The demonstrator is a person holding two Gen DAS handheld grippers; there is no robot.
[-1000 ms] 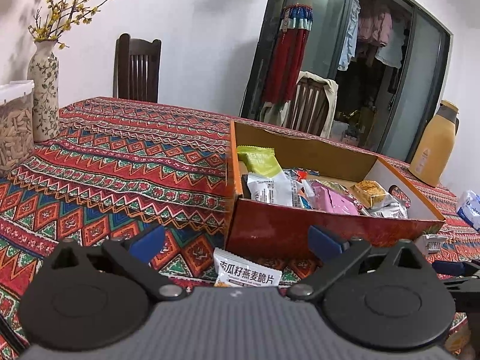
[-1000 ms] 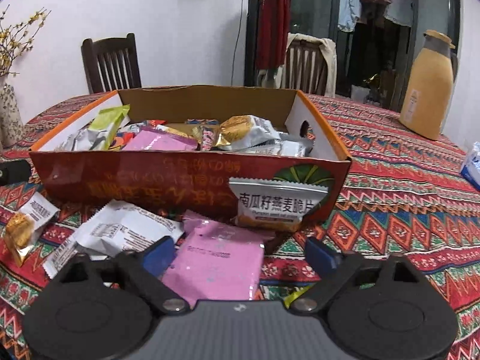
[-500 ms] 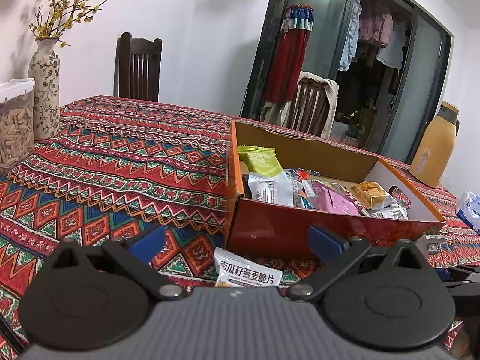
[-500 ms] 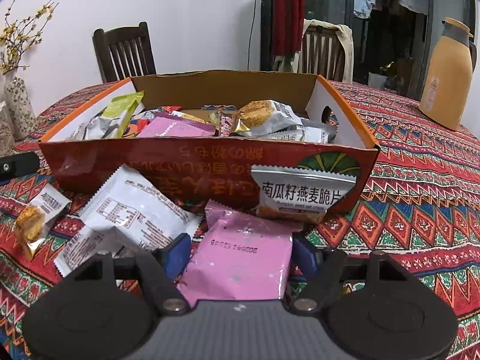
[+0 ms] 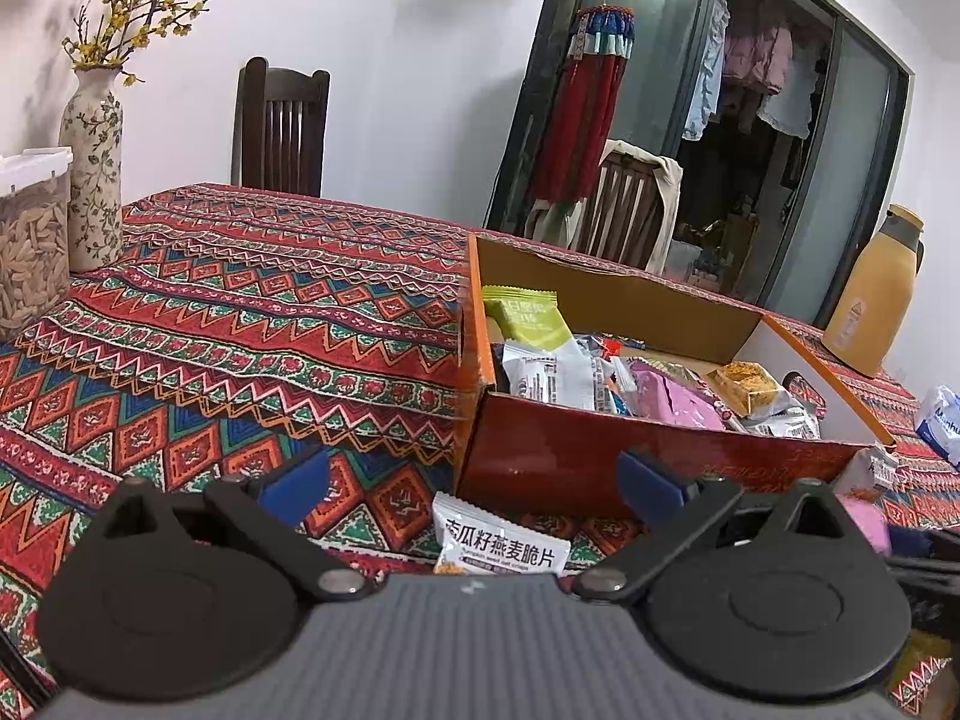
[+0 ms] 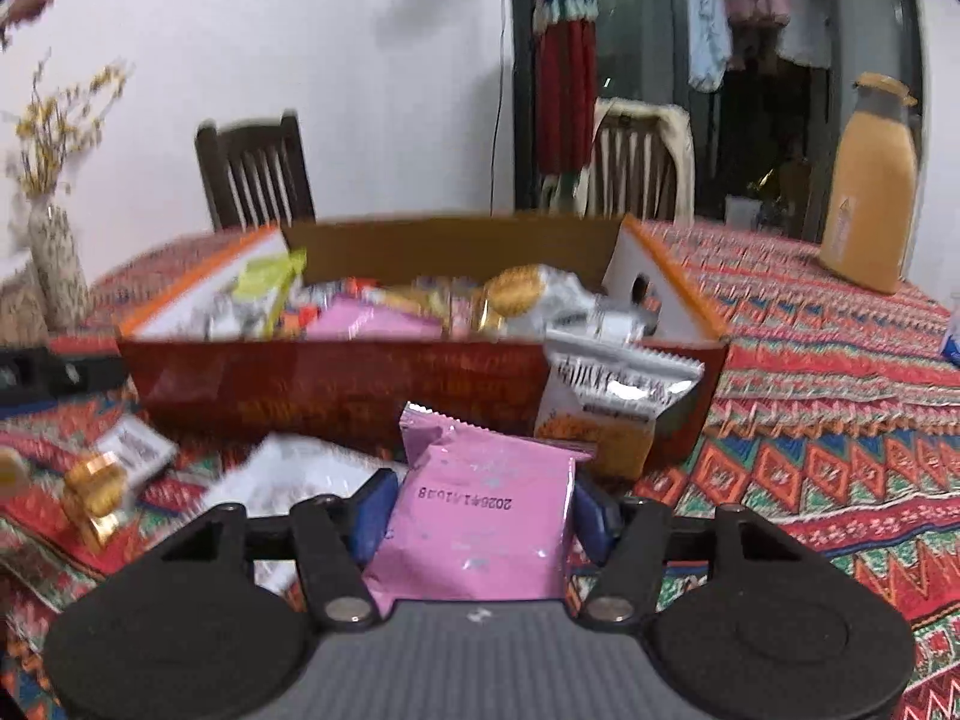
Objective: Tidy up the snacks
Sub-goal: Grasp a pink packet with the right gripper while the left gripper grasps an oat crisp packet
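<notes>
An open red-and-orange cardboard box (image 6: 336,384) holds several snack packets on the patterned tablecloth. The jaws of my right gripper (image 6: 480,516) are closing, and both blue pads press the sides of a pink snack packet (image 6: 480,516), which buckles between them in front of the box. The same pink packet (image 5: 864,519) shows at the right edge of the left wrist view. My left gripper (image 5: 474,480) hangs open by the box's (image 5: 630,462) near left corner. A white oat-crisp packet (image 5: 501,543) lies on the cloth below its jaws, untouched.
A white packet (image 6: 606,402) leans on the box front, and loose packets (image 6: 282,474) and a gold-wrapped one (image 6: 96,492) lie to the left. A flower vase (image 5: 93,174) and seed jar (image 5: 30,240) stand far left. A tan thermos (image 6: 870,180) stands back right, with chairs behind the table.
The right gripper's jaws have narrowed from wide open onto the pink packet, which now sits higher and crumpled between the pads. The right view has shifted and blurred. The left gripper has kept still.
</notes>
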